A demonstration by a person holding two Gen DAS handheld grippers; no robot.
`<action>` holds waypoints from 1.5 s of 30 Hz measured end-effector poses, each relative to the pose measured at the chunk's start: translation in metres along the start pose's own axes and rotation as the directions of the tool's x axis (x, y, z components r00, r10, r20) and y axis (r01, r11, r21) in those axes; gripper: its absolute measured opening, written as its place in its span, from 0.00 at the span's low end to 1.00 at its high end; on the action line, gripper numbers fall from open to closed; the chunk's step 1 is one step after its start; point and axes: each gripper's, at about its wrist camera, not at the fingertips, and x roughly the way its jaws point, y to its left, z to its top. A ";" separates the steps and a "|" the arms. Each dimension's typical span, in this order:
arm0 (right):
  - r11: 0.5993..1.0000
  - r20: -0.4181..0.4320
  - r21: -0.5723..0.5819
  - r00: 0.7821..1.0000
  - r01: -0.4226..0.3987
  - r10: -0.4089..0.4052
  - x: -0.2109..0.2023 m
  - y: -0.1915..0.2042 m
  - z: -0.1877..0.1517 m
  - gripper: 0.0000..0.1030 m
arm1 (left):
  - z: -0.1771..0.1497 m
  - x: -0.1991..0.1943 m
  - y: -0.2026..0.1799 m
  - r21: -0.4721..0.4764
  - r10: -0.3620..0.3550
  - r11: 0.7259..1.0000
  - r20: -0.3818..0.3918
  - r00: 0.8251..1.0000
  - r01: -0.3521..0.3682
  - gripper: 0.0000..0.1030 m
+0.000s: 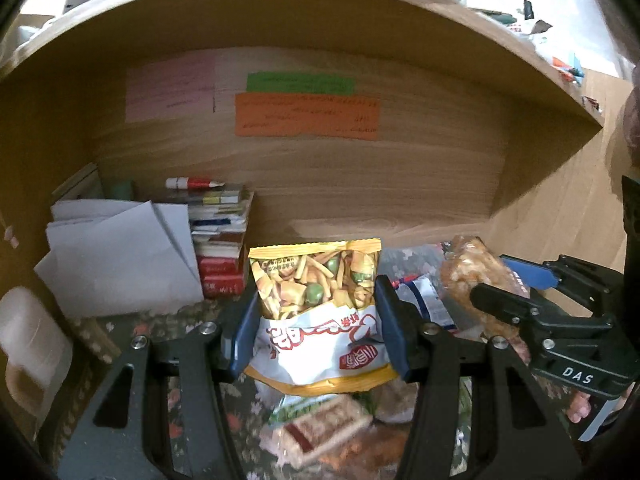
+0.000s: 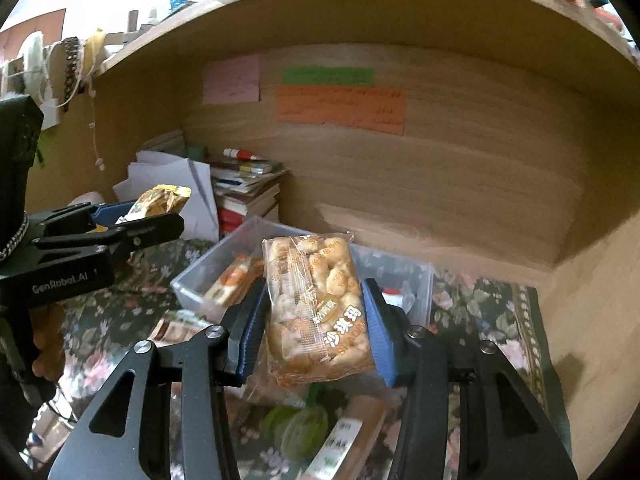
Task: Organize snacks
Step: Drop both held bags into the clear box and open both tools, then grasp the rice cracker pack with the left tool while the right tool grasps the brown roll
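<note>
My left gripper [image 1: 316,320] is shut on a yellow and white bag of mixed crackers and green peas [image 1: 316,304], held up above the table. My right gripper [image 2: 314,320] is shut on a clear pack of golden puffed-rice cake [image 2: 316,308], also lifted. In the left wrist view the right gripper [image 1: 516,292] shows at the right with its pack [image 1: 468,272]. The left gripper [image 2: 136,216] with its bag [image 2: 160,198] appears at the left of the right wrist view. A clear plastic bin [image 2: 404,268] with packets inside sits on the table just beyond the rice cake.
Loose snack packets [image 1: 324,428] and a green one [image 2: 300,428] lie on the flowered tablecloth [image 2: 480,300] below the grippers. Books [image 1: 220,248] and white papers [image 1: 120,256] fill the back left corner. A wooden back wall with coloured notes [image 1: 306,116] and a shelf overhead enclose the space.
</note>
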 end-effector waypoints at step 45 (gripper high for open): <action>0.999 -0.092 0.031 0.995 0.044 -0.041 0.004 -0.018 -0.017 0.61 | -0.029 0.009 0.016 0.022 0.031 0.999 -0.120 0.992 -0.029 0.95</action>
